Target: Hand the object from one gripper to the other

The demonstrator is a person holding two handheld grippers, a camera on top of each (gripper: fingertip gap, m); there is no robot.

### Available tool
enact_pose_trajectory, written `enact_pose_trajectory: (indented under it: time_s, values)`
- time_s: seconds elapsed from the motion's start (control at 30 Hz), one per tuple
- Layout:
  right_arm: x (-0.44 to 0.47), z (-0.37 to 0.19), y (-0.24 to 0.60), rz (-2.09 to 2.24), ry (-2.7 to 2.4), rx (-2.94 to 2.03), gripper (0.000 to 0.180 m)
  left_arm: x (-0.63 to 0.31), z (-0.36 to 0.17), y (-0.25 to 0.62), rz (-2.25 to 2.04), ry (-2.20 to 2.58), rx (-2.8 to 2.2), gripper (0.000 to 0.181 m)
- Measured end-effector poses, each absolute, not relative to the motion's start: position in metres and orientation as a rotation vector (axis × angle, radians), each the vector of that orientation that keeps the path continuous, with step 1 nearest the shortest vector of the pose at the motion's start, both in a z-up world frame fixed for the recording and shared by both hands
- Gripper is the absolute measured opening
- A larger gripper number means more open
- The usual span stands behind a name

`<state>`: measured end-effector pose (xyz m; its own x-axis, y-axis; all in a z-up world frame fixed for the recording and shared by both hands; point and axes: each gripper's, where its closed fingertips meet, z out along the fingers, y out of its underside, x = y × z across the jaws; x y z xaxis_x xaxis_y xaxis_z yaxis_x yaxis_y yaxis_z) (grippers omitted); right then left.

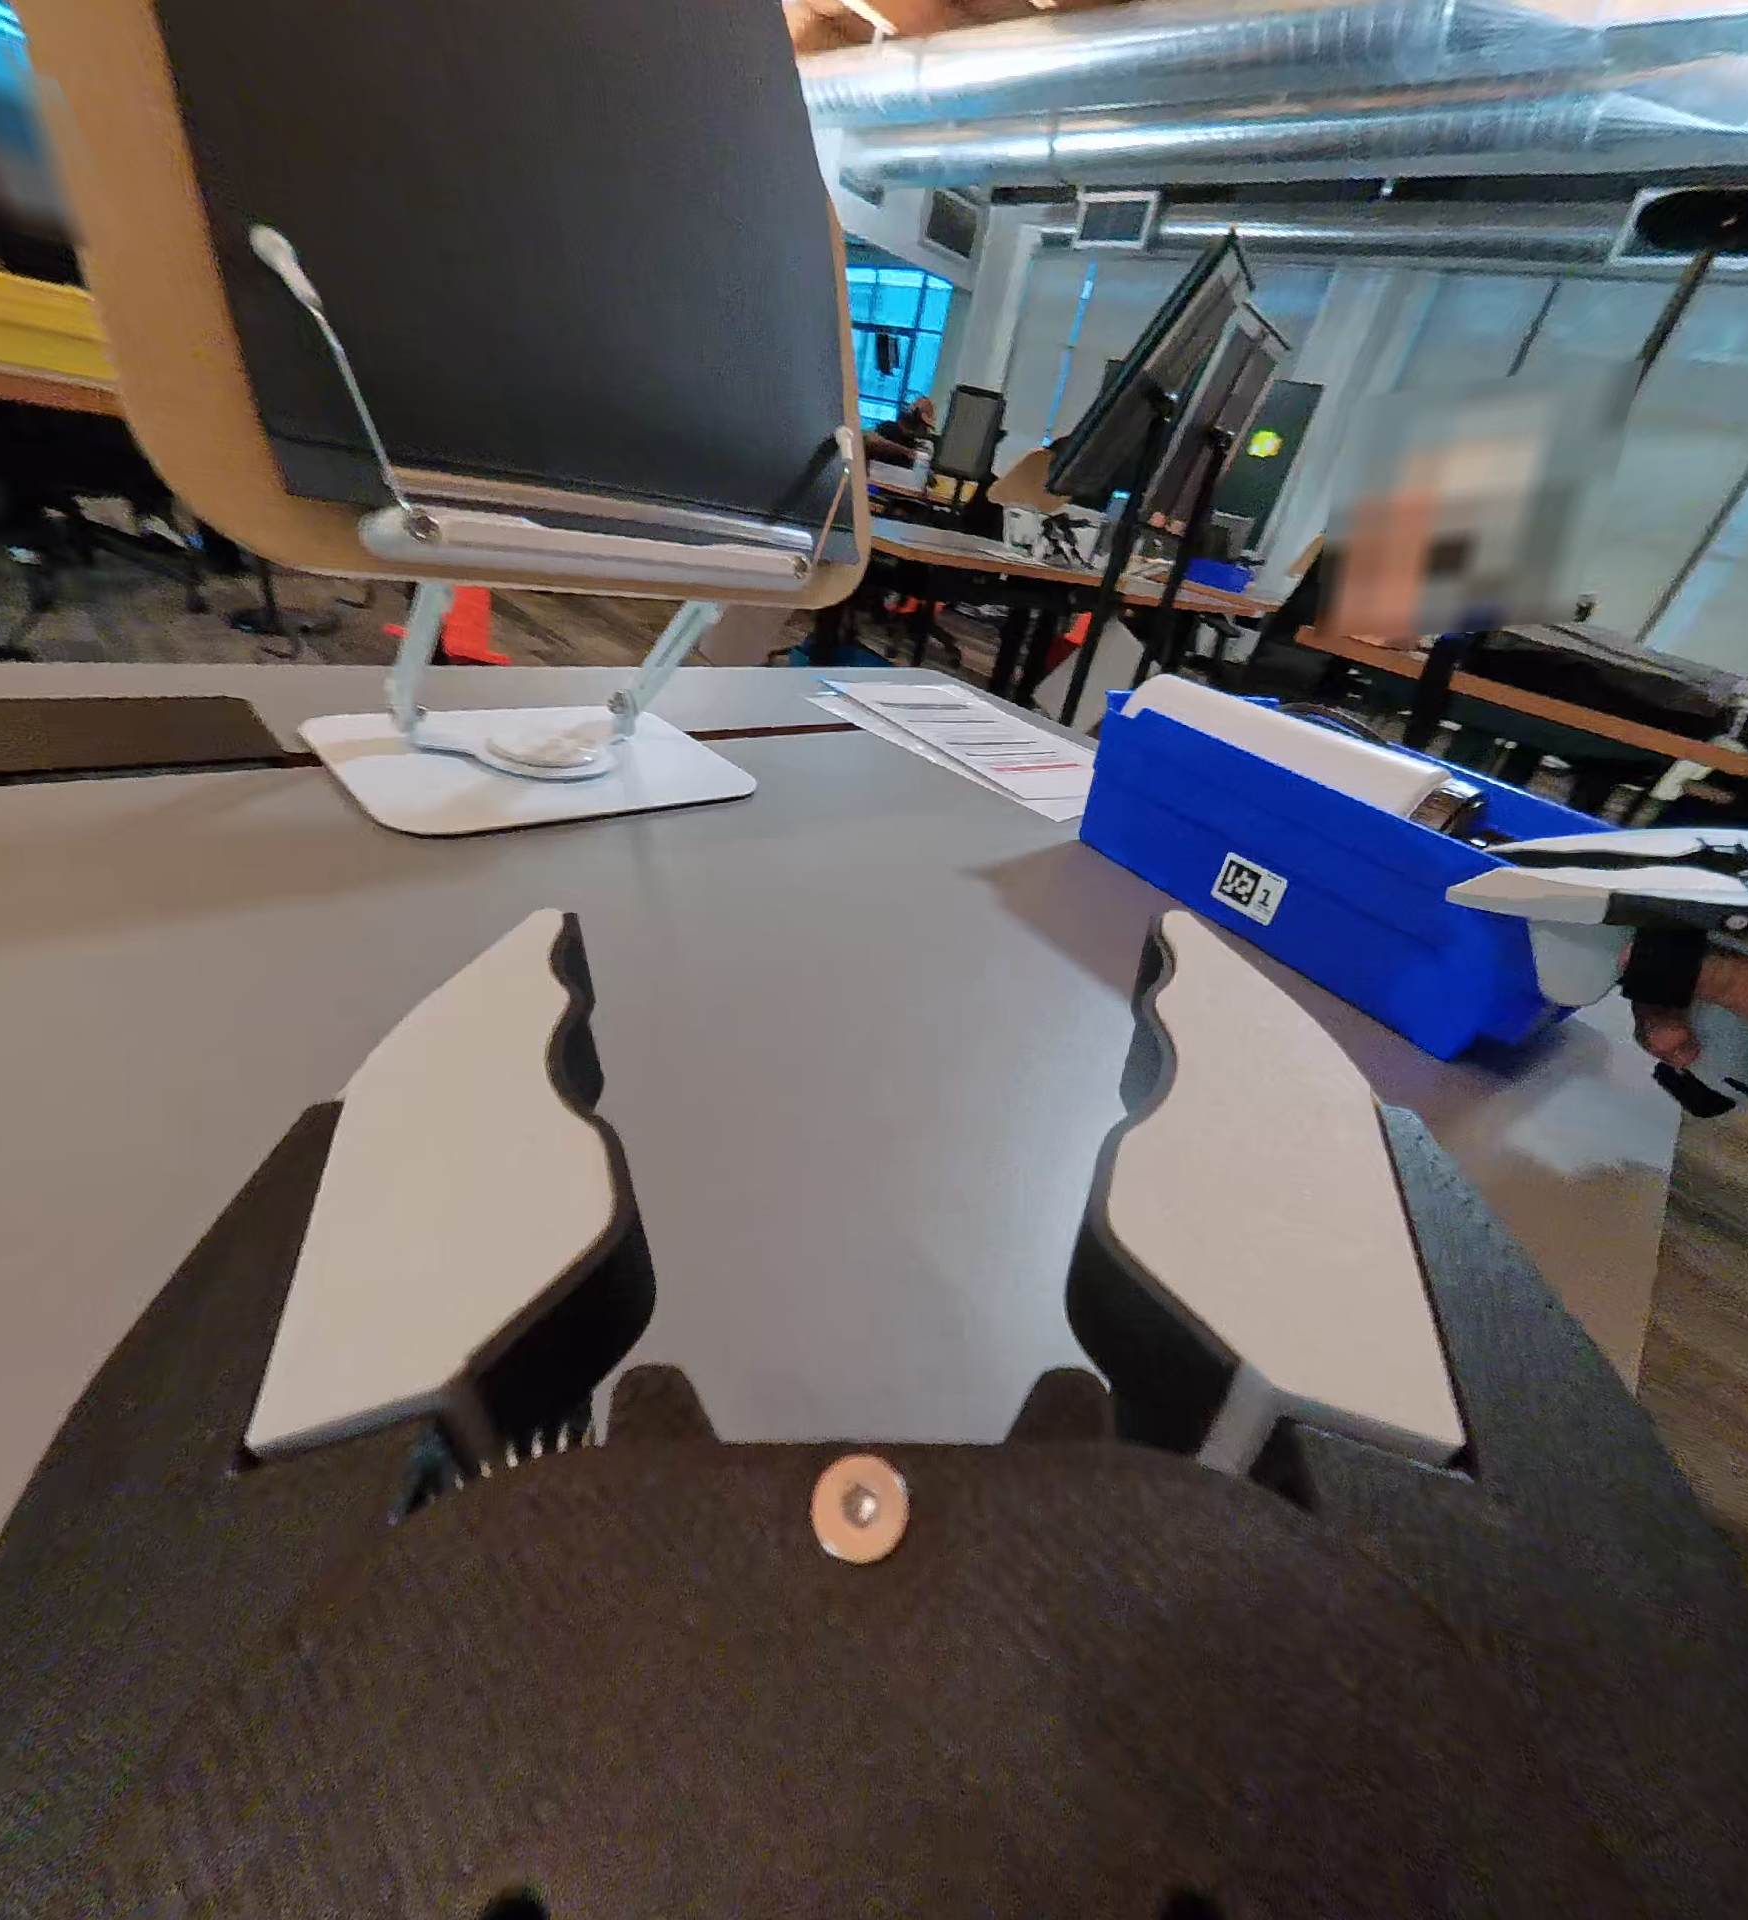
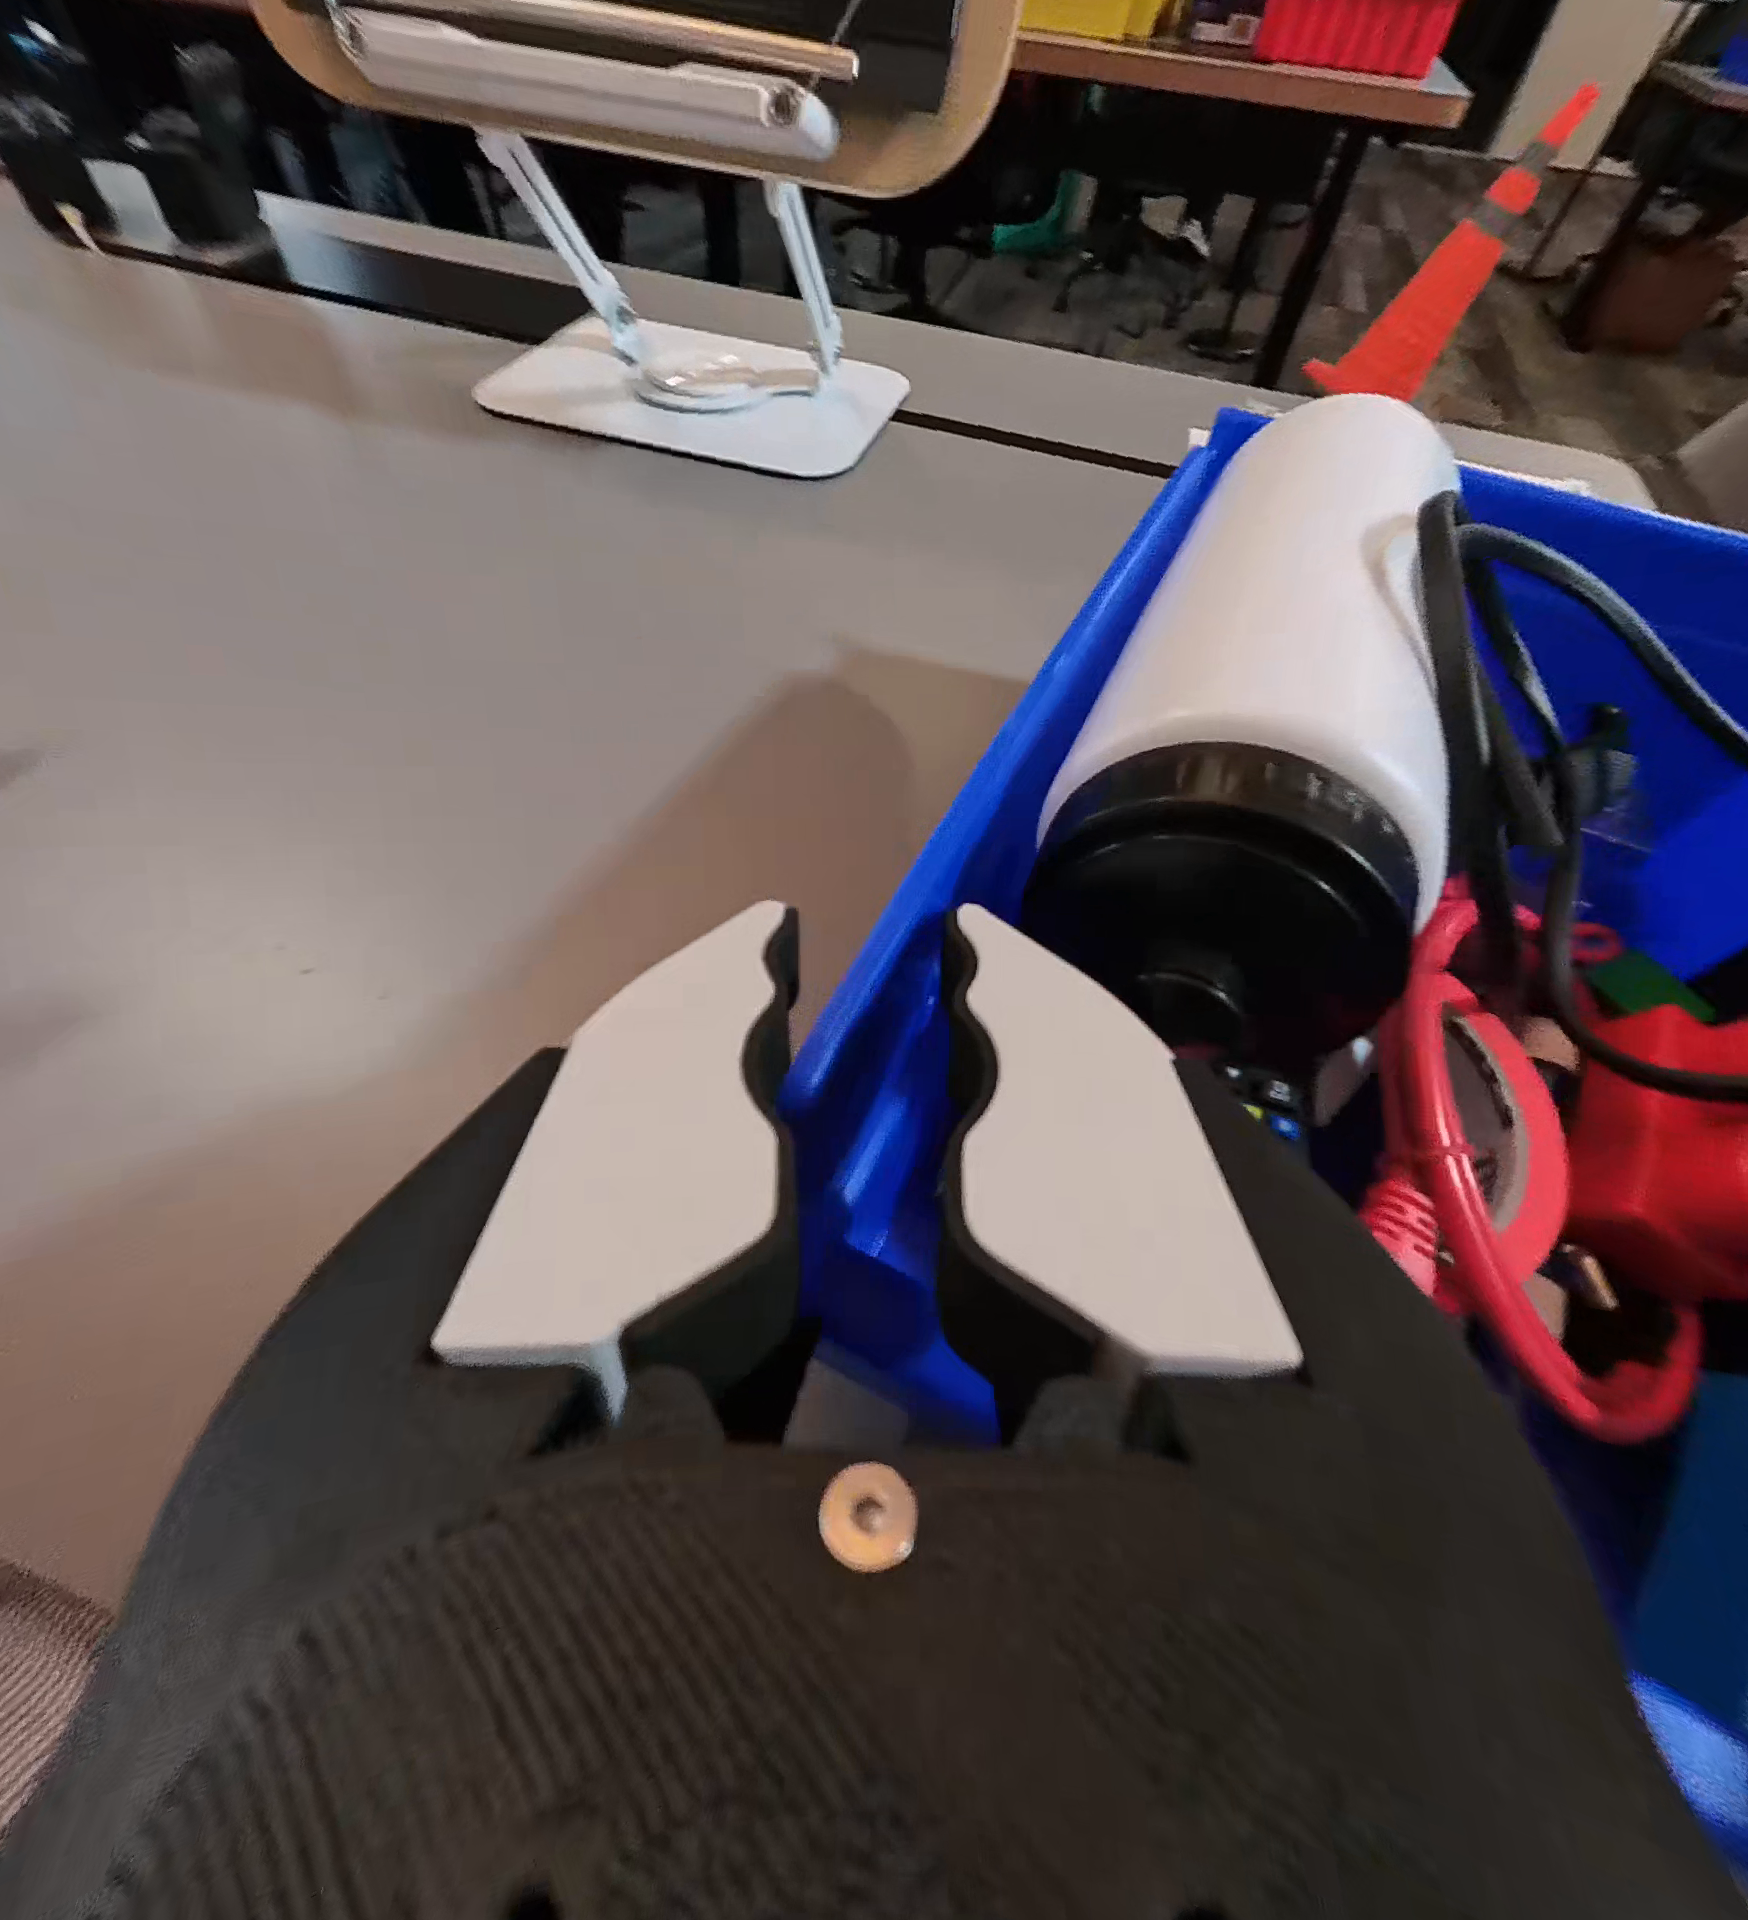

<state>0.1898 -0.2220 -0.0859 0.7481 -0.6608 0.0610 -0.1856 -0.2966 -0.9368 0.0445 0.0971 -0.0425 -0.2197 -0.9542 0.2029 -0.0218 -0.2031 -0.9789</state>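
Note:
My left gripper (image 1: 865,935) is wide open and empty, low over the grey table (image 1: 849,1091). A blue bin (image 1: 1317,873) stands at the table's right edge. In it lies a white bottle (image 2: 1275,634) with a black cap (image 2: 1223,914), beside a black cable (image 2: 1493,665), a red cable (image 2: 1472,1226) and a red object (image 2: 1701,1132). My right gripper (image 2: 872,925) hovers over the bin's near left wall (image 2: 963,862). Its jaws stand a narrow gap apart with nothing held. It also shows in the left wrist view (image 1: 1514,878), held by a hand above the bin's near end.
A white stand (image 1: 527,769) holding a dark panel (image 1: 517,260) is at the table's back centre; it also shows in the right wrist view (image 2: 693,395). A printed sheet (image 1: 963,738) lies left of the bin. An orange cone (image 2: 1441,270) stands on the floor beyond. The table ends just right of the bin. The tips of one gripper are about 35 cm away from the tips of the other. Between my right fingertips and the red object (image 2: 1701,1132) there is roughly 15 cm.

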Motion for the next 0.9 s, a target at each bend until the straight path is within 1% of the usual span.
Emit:
enact_pose_trajectory:
  time_s: [0.07, 0.13, 0.2, 0.27, 0.33, 0.37, 0.4, 0.5, 0.57, 0.73, 0.83, 0.87, 0.9]
  values:
    - [0.185, -0.068, -0.228, -0.537, 0.617, -1.777, 0.029, 0.025, -0.039, 0.101, -1.496, 1.241, -1.243, 0.1]
    - [0.183, -0.034, -0.248, -0.633, 0.579, -1.627, 0.032, 0.009, -0.038, 0.103, -1.478, 1.223, -1.24, 0.099]
    - [0.185, -0.007, -0.284, -0.766, 0.587, -1.494, 0.033, 0.0, -0.04, 0.105, -1.453, 1.231, -1.248, 0.099]
    - [0.198, 0.004, -0.336, -0.961, 0.681, -1.415, 0.035, -0.003, -0.044, 0.109, -1.426, 1.243, -1.26, 0.098]
    - [0.214, -0.001, -0.39, -1.158, 0.814, -1.39, 0.043, -0.001, -0.052, 0.114, -1.399, 1.263, -1.282, 0.098]
    - [0.221, -0.009, -0.409, -1.188, 0.87, -1.402, 0.047, 0.0, -0.056, 0.118, -1.391, 1.271, -1.3, 0.098]
    - [0.228, -0.02, -0.422, -1.179, 0.923, -1.428, 0.05, 0.001, -0.057, 0.12, -1.397, 1.269, -1.313, 0.097]
    - [0.249, -0.054, -0.443, -1.096, 1.097, -1.496, 0.075, 0.003, -0.054, 0.128, -1.476, 1.218, -1.338, 0.095]
    - [0.26, -0.073, -0.438, -1.0, 1.16, -1.54, 0.082, 0.007, -0.056, 0.134, -1.517, 1.194, -1.373, 0.096]
    - [0.272, -0.089, -0.434, -0.977, 1.227, -1.593, 0.079, 0.015, -0.058, 0.147, -1.599, 1.14, -1.43, 0.094]
    - [0.281, -0.097, -0.437, -0.882, 1.289, -1.53, 0.079, 0.014, -0.057, 0.148, -1.678, 1.109, -1.458, 0.093]
    - [0.285, -0.099, -0.439, -0.841, 1.318, -1.484, 0.073, 0.013, -0.056, 0.149, -1.699, 1.095, -1.463, 0.091]
    - [0.289, -0.103, -0.439, -0.786, 1.346, -1.443, 0.062, 0.012, -0.055, 0.15, -1.713, 1.08, -1.47, 0.091]
